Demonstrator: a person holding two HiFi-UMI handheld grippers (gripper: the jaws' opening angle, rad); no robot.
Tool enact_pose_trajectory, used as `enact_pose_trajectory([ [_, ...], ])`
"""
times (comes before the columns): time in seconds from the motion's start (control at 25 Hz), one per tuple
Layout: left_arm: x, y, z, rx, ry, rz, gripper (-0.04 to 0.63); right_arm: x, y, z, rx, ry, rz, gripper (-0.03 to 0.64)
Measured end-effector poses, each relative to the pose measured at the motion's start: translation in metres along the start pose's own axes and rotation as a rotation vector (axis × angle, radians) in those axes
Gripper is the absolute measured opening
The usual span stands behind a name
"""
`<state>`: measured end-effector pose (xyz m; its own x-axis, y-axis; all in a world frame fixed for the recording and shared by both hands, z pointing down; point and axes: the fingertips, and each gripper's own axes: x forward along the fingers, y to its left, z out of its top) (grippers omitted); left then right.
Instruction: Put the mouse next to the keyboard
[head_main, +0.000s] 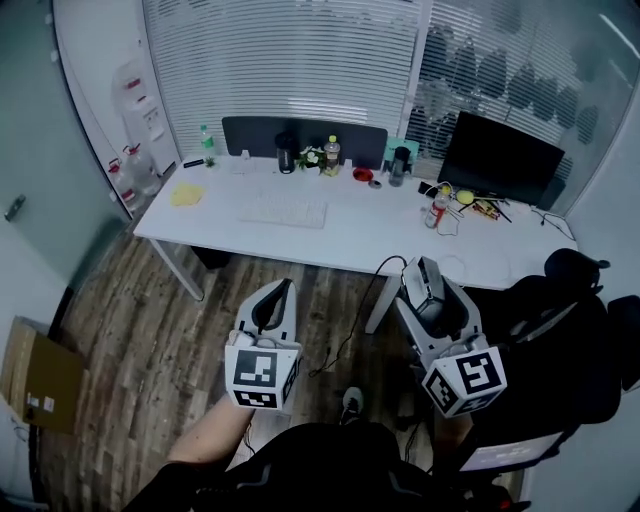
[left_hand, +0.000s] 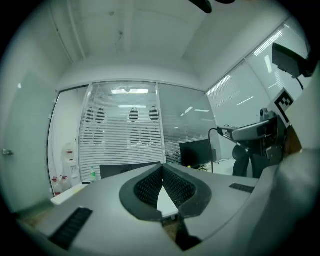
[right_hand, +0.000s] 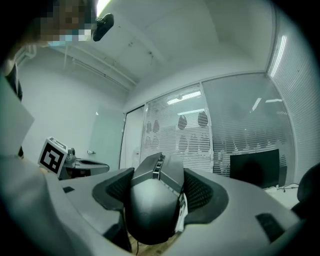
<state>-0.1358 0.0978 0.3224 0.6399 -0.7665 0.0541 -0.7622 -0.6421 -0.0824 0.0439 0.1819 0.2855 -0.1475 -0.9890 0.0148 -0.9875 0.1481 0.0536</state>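
My right gripper (head_main: 427, 285) is shut on a dark grey wired mouse (right_hand: 156, 196), also seen between the jaws as the mouse (head_main: 429, 288) in the head view. Its black cable (head_main: 352, 328) hangs down toward the floor. My left gripper (head_main: 276, 300) is shut with nothing between its pads (left_hand: 172, 187). Both grippers hover over the floor in front of the white desk (head_main: 360, 240). A white keyboard (head_main: 283, 213) lies on the desk, left of centre, well beyond both grippers.
A black monitor (head_main: 500, 160) stands at the desk's right end, with bottles, a cup and small items along the back edge. A yellow cloth (head_main: 187, 194) lies at the left. A black chair (head_main: 570, 330) is at my right, a cardboard box (head_main: 40, 375) on the floor left.
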Motion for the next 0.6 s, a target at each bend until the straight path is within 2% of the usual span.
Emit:
enact_pose_trajectory([
  [0.24,0.064,0.006,0.008,-0.058,0.015,0.041,0.029,0.057,-0.051,0.006,-0.01,-0.017,0.074,0.304],
  [0.48,0.114,0.014,0.01,-0.055,0.039,0.13,0.029,0.095,-0.096,0.001,0.009,-0.014,0.13,0.304],
  [0.6,0.137,0.009,0.01,-0.059,0.052,0.136,0.029,0.108,-0.116,-0.002,0.019,-0.015,0.151,0.304],
])
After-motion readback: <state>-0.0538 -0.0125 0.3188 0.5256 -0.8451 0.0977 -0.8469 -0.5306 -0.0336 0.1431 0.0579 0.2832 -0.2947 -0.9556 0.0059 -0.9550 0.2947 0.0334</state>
